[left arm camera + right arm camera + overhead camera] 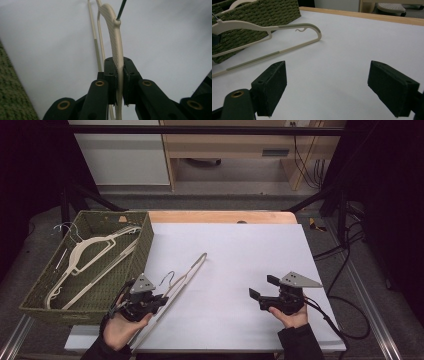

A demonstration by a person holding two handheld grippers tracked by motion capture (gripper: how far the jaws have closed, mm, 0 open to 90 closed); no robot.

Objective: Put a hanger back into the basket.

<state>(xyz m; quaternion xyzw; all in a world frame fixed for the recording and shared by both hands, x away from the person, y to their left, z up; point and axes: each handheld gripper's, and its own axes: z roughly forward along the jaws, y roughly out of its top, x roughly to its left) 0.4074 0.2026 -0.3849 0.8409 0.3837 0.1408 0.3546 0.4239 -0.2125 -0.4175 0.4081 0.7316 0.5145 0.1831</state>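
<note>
Left gripper (119, 82) lower centre of its view, pads pinching cream hanger (115, 42) by shoulder; hanger slants lower left of centre, beside green basket (145, 247). Right gripper (261, 287) lower right, jaws spread, nothing between.

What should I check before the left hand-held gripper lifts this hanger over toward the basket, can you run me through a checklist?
1. Grip: the left hand-held gripper is shut on the cream hanger, pads pressing both sides of its arm: ok.
2. Hanger lifted: its far end still seems to rest on the white sheet; cannot tell if any part is up.
3. Right hand-held gripper out of the way: jaws open on nothing, well apart from the hanger: ok.
4. Basket room: the green woven basket already holds other hangers, with free floor beside them: ok.
5. Metal hook free of snags: it stands clear of the basket rim: ok.
</note>
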